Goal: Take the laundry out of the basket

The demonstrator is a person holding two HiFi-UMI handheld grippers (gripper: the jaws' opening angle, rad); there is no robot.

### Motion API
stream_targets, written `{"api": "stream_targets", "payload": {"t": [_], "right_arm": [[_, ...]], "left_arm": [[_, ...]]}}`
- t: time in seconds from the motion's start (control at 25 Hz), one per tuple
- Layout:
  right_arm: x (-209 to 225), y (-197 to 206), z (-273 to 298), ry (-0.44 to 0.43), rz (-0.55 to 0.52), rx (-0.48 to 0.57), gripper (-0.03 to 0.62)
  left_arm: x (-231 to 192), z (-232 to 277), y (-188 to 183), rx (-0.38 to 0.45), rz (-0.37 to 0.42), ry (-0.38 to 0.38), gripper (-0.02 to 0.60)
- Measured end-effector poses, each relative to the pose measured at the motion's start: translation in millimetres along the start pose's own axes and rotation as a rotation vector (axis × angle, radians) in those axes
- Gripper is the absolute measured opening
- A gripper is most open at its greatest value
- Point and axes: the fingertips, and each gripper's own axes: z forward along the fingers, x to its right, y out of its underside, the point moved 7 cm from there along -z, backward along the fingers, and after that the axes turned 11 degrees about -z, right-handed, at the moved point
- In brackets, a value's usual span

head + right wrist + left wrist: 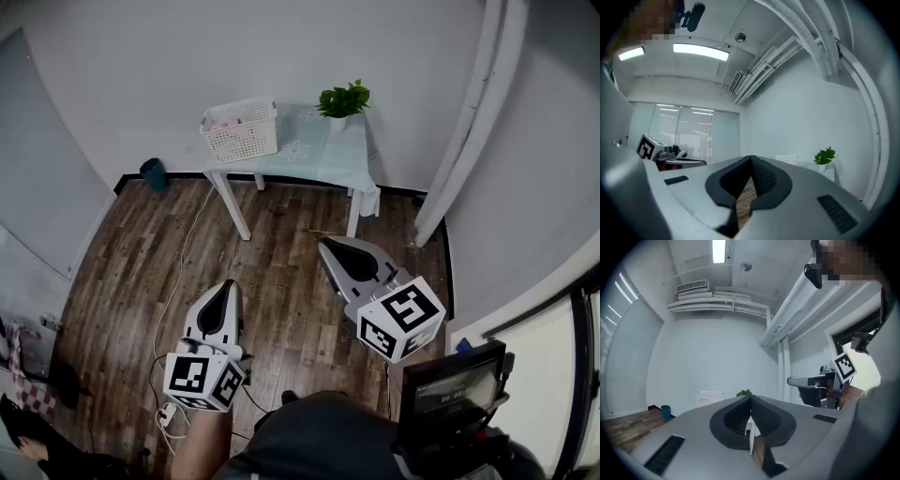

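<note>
A white laundry basket (241,129) stands on the left end of a small white table (323,159) by the far wall, with pale laundry (234,114) inside. It also shows small and distant as the basket (708,398) in the left gripper view. My left gripper (223,292) hangs over the wooden floor, well short of the table, jaws shut and empty. My right gripper (330,248) is held nearer the table's front right leg, also shut on nothing. In each gripper view the jaw tips meet: left gripper (750,398), right gripper (751,158).
A potted green plant (343,100) sits on the table's right end. A white cable (184,253) runs across the floor at left. A dark blue bin (153,173) stands by the wall. White pipes (473,112) run down at right. A screen device (450,394) is at lower right.
</note>
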Motion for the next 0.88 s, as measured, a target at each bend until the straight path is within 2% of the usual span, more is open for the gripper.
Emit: {"api": "stream_targets", "payload": {"t": [0.44,0.88], "right_arm": [[-14.3,-4.5,15.3,0.002,0.007,0.003,0.017],[-43.1,-4.0,55.9,0.015,0.009,-0.026,0.018]], "left_arm": [[-16.6,-8.0,-10.7,0.005,0.019,0.006,0.009],[-63.4,-20.5,-8.7,0.014,-0.028,0.034,0.009]]}}
